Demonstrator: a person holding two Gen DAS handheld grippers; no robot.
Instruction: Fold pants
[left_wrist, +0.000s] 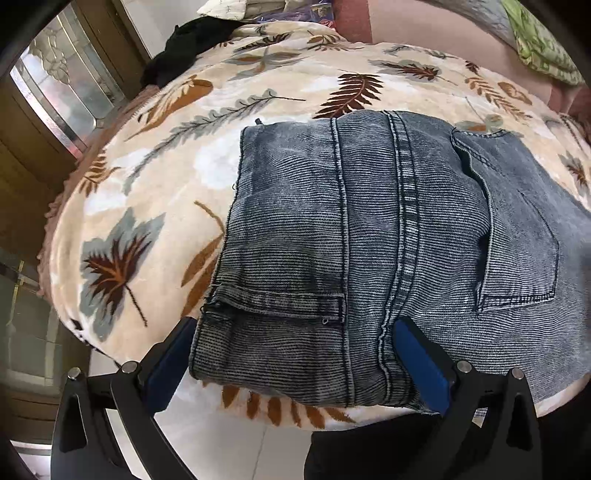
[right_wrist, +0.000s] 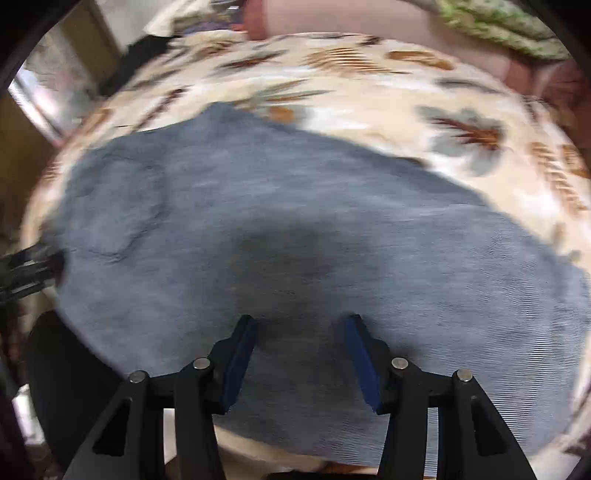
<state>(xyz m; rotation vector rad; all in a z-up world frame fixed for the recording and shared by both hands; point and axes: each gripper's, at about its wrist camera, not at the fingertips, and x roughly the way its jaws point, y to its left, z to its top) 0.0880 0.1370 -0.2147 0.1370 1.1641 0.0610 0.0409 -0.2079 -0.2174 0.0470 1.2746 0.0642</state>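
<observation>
The left gripper (left_wrist: 295, 343) has its blue-padded fingers (left_wrist: 423, 363) spread wide, one on either side of the near edge of the folded pants (left_wrist: 369, 221), the left pad largely hidden behind the denim at about seven o'clock and the right pad lying against the cloth at about five o'clock; whether either pad presses the fabric cannot be told. A hem with a frayed corner lies just beyond the fingers, a double seam runs toward twelve o'clock, and a back pocket (left_wrist: 517, 236) sits at about three o'clock. The right gripper (right_wrist: 301, 325) hangs over the same pants (right_wrist: 295, 221) with its fingers (right_wrist: 360, 360) parted about halfway and nothing between them, its view blurred, a dark shadow on the denim just past the tips. Part of the other tool shows at nine o'clock in that view. The pants lie on a cream blanket (left_wrist: 147, 206) printed with brown and grey leaves, near its front edge. A black garment (left_wrist: 177, 48) rests on the blanket at eleven o'clock, and a green patterned cloth (left_wrist: 539, 40) at one o'clock
</observation>
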